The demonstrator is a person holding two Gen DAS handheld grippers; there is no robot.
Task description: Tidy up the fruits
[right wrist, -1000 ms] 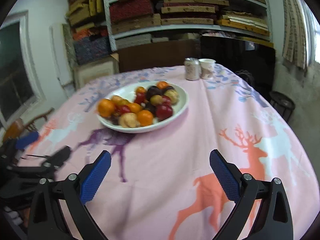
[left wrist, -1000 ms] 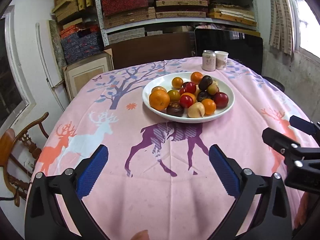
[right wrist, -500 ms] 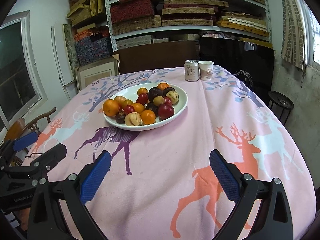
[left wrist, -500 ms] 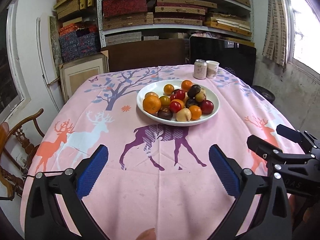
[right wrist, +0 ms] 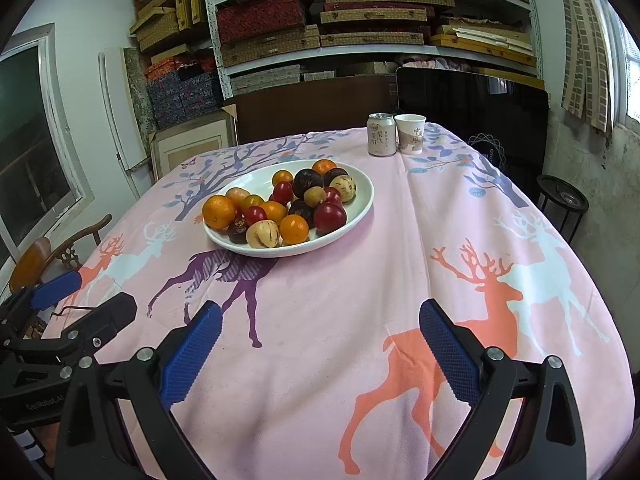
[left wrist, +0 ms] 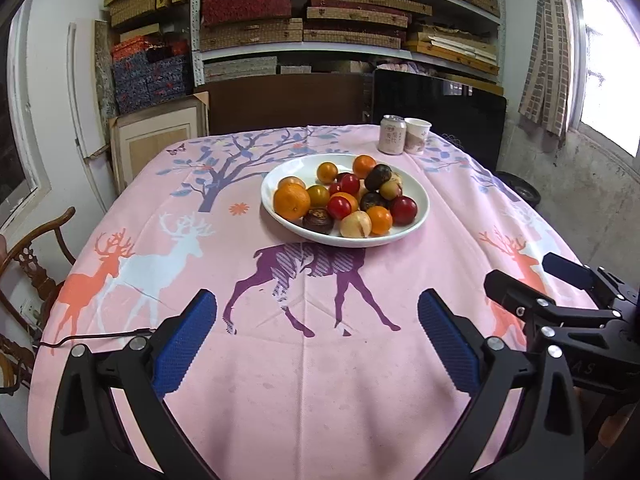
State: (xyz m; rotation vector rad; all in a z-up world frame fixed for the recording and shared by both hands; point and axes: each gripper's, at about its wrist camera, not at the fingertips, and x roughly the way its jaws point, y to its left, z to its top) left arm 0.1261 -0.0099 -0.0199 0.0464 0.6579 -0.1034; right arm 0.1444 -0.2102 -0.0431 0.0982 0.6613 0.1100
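Fruits point(left wrist: 344, 200) (oranges, red, dark ones) heaped in white plate point(left wrist: 418, 216).

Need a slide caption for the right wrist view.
Right gripper, jaws open and empty, facing a white plate of mixed fruit on a pink deer-print tablecloth.

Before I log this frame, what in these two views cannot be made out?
- Fruits at the bottom of the white plate: both views, covered by the pile.
- Print on the can and paper cup: too small.
- Right claw body: left wrist view, cut off by the frame edge.
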